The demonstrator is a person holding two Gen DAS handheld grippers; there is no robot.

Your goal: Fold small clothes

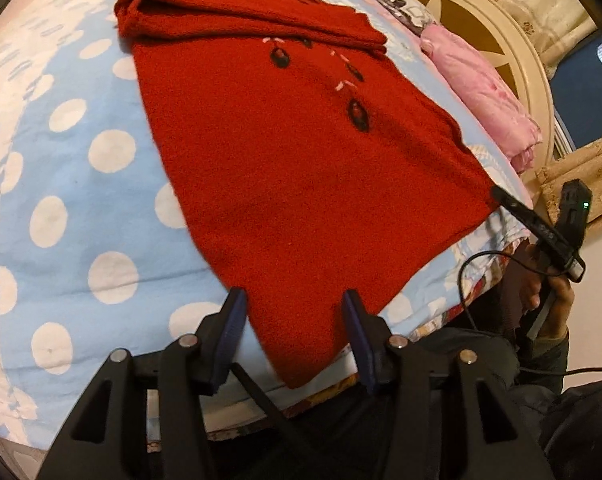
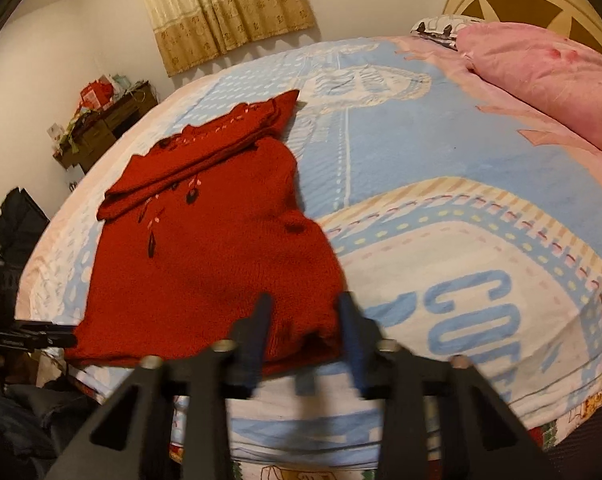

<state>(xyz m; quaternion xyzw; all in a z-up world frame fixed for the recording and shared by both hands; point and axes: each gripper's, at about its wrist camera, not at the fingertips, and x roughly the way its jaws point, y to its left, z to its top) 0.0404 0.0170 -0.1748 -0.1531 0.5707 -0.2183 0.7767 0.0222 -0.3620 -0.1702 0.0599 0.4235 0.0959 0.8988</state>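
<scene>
- The left wrist view sits close above the near bed [image 1: 73, 208] edge, angled down, facing the red sweater [image 1: 285, 152] toward 12 o'clock and the headboard [image 1: 497, 28] at 2 o'clock.
- The right wrist view looks down from the same edge; the sweater [image 2: 205, 256] lies toward 10 o'clock.
- Both views share the sweater and the pink pillow [image 1: 481, 92].

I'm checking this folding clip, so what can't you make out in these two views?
Right wrist view: the right gripper is motion-blurred, so whether it pinches the sweater hem is unclear.
Left wrist view: whatever lies under the sweater's folded-over top is covered by it.
Right wrist view: items on the dresser are too small.
</scene>
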